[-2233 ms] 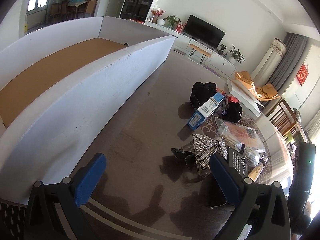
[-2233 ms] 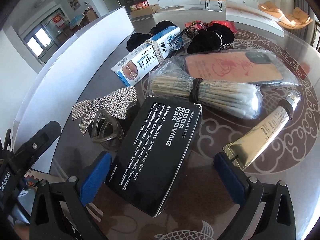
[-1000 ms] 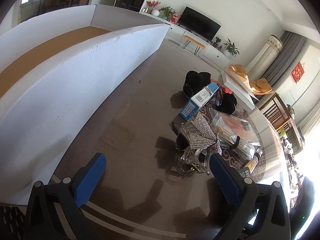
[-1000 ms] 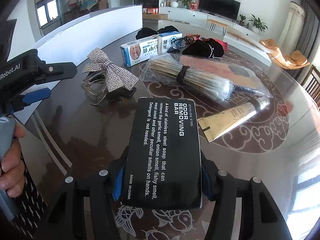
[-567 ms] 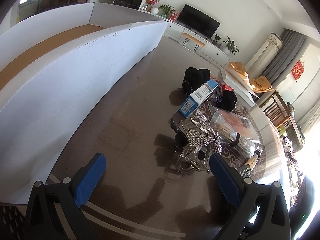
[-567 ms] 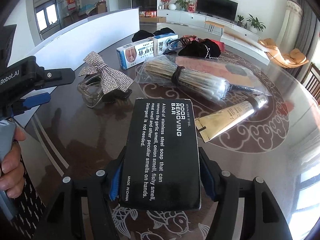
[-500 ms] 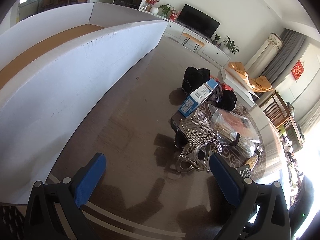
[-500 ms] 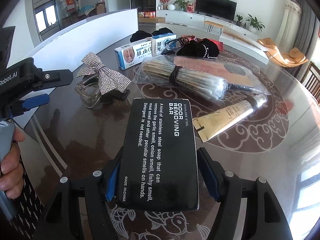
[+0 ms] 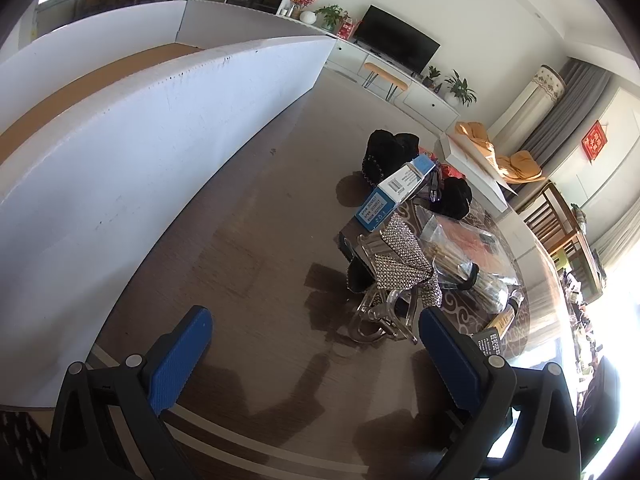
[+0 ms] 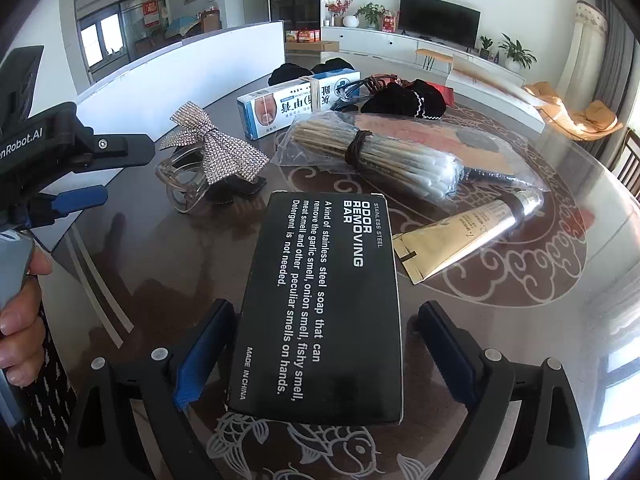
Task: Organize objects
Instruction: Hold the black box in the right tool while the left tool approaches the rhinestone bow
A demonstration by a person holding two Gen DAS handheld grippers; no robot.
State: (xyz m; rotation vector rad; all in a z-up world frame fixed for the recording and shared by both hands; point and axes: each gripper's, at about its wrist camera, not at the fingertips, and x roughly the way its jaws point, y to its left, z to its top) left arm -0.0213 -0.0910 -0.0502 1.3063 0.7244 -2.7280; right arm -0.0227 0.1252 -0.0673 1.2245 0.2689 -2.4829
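While both grippers gape, the right gripper [image 10: 320, 360] still opening around the black box [image 10: 320, 304], a glass-topped table [image 10: 520, 320] fills a living room.

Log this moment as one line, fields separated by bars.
right tool: jaws opening, black box between them, pads clear | left tool: open, empty | white tray: nothing visible inside

My left tongs [image 9: 312, 354] hang open over bare worktop [image 9: 248, 248], white box wall [image 9: 132, 128] to their left, rhinestone bow clip [image 9: 400, 264] just ahead.
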